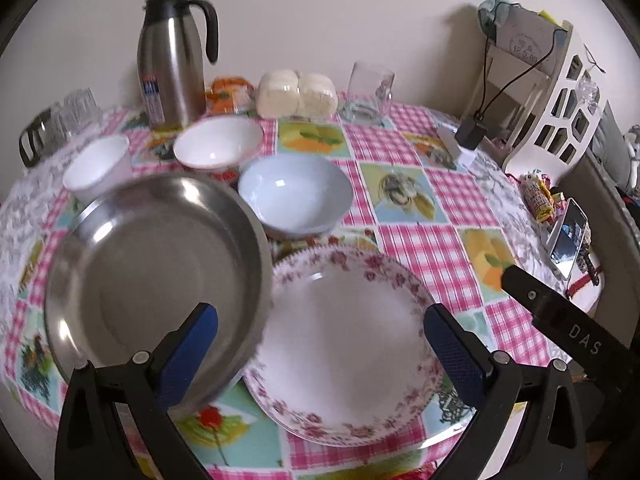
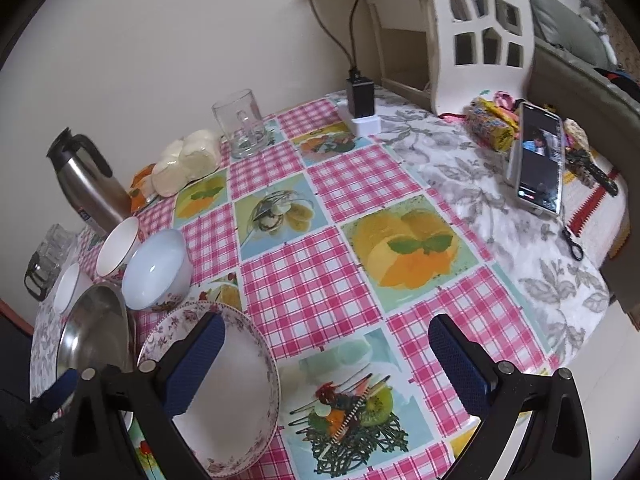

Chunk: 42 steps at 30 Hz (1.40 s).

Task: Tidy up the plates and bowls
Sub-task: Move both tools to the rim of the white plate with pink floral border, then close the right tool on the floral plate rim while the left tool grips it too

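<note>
I've got both grippers over the table (image 2: 340,208) now. My left gripper (image 1: 320,344) is spread as wide as it goes, nothing between the pads, hanging over the seam where the steel pan (image 1: 156,272) meets the floral plate (image 1: 348,344). My right gripper (image 2: 326,360) is also wide open and empty, its left finger over the plate's far rim.

Handling, as I judge it: the steel pan looks light, rigid and slick, and it seems tilted with one edge riding up. I'd pinch its raised rim. The floral plate is glazed ceramic, heavier, breakable and slippery; the only real purchase is the rim, so a firm pinch there and no knocking it against the pan.

The bowls sit behind: a pale blue bowl (image 1: 296,196) just past the plate, a red-rimmed white bowl (image 1: 218,142) and a small white bowl (image 1: 98,164) further back. All ceramic, all best taken by the wall at the lip.

Count: one plate, one pan, three bowls.
</note>
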{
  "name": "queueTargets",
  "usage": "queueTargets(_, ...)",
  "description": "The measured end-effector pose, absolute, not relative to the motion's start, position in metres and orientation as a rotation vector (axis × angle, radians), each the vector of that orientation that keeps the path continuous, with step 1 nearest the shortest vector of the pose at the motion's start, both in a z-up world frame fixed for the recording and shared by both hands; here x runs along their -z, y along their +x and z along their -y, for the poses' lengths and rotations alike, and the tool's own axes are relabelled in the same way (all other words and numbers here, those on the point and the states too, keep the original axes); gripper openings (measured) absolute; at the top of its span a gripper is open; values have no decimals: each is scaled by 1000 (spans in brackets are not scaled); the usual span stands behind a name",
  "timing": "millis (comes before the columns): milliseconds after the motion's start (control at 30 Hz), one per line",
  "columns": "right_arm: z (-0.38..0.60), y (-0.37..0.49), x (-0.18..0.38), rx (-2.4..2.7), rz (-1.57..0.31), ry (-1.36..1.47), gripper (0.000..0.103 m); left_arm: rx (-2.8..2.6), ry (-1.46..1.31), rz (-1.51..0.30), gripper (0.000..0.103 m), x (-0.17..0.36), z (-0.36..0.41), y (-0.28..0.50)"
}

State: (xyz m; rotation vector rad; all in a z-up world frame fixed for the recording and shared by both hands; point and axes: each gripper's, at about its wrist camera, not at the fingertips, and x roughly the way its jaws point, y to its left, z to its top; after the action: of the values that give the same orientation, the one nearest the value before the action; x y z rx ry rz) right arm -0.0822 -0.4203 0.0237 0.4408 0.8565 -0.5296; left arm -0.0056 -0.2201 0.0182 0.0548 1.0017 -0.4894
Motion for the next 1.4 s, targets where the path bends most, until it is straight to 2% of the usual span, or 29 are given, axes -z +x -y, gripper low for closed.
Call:
queueTargets(200, 419, -75, -4, 520, -914, 436, 101, 487, 29, -1082, 103, -2, 220, -8)
queueTargets(433, 416, -67, 15, 440, -970, 483, 85, 478, 3, -1136, 102, 7, 219, -15)
queueTargets(500, 414, -64, 21, 410, -989, 511, 78, 470, 7, -1154, 101, 11, 220, -16)
queueTargets(533, 414, -64, 22, 413, -996, 514, 69, 467, 10, -1161, 100, 13, 220, -17)
queueTargets(567, 413, -63, 24, 418, -1005, 510, 66, 457, 14, -1168, 100, 14, 220, -17)
queueTargets(633, 412, -62, 27, 412, -1012, 506, 66, 452, 21, -1180, 92, 17, 220, -18)
queueTargets(733, 410, -61, 31, 395, -1016, 519, 59, 468, 5, -1204, 81, 20, 219, -19)
queueTargets(900, 407, -56, 37, 363, -1025, 520, 46, 459, -25, -1234, 80, 26, 216, -19)
queueTargets(967, 405, -53, 43, 342, -1040, 527, 38, 454, -34, -1246, 78, 28, 214, -18)
queueTargets(1067, 403, -50, 50, 319, -1058, 533, 33, 439, -35, -1254, 75, 31, 211, -18)
queueTargets(1233, 399, -45, 60, 312, -1091, 531, 29, 428, -57, -1282, 59, 40, 206, -15)
queueTargets(1400, 399, -44, 59, 318, -1089, 518, 28, 421, -73, -1292, 52, 43, 203, -14)
